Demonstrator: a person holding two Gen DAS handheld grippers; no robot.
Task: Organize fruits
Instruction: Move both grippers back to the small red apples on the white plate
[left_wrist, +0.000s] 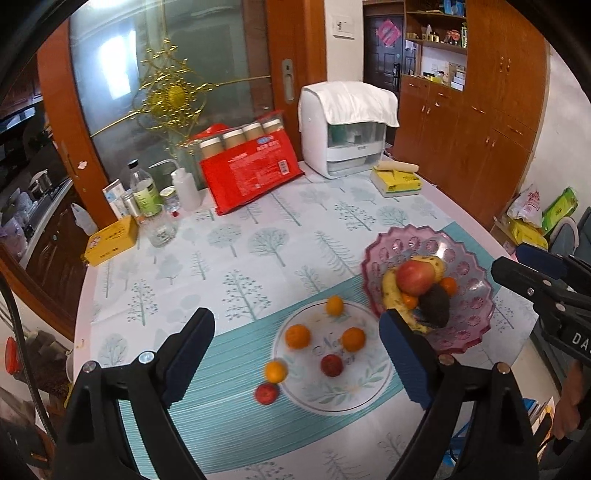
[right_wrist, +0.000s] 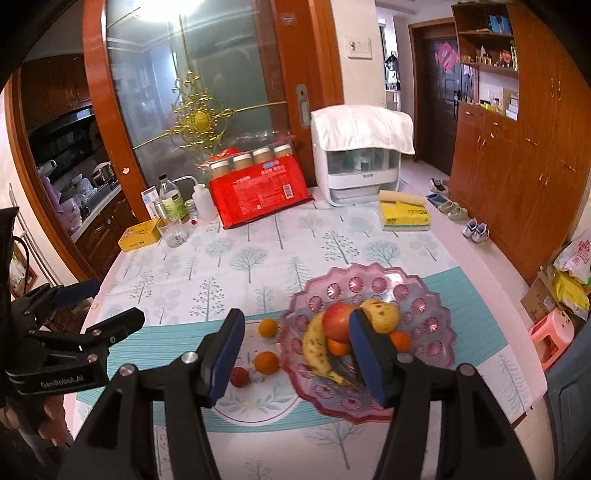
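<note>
Two groups of fruit lie below and ahead of the jaws. A pink scalloped bowl (right_wrist: 373, 288) holds a red apple (right_wrist: 338, 319), a banana (right_wrist: 316, 349), a yellow fruit (right_wrist: 382, 314), small oranges and, in the left wrist view, a dark avocado-like fruit (left_wrist: 436, 304). Just left of the bowl, a pale round plate (left_wrist: 332, 398) carries three oranges and a small red fruit (left_wrist: 331, 364); another orange (left_wrist: 276, 371) and another red fruit (left_wrist: 266, 393) sit at its left edge.

The left gripper (left_wrist: 297, 354) tilts down over the plate, its jaws wide apart with nothing between them. The right gripper (right_wrist: 295, 356) tilts down over the gap between plate and bowl, jaws partly apart and empty, its right finger crossing in front of the apple. A hand (right_wrist: 48, 417) grips the left gripper's handle, low at the left of the right wrist view.

Beyond the jaws, on the tree-patterned counter (left_wrist: 236, 266), stand a red package (left_wrist: 251, 177), a white appliance (left_wrist: 347, 144) and bottles.
</note>
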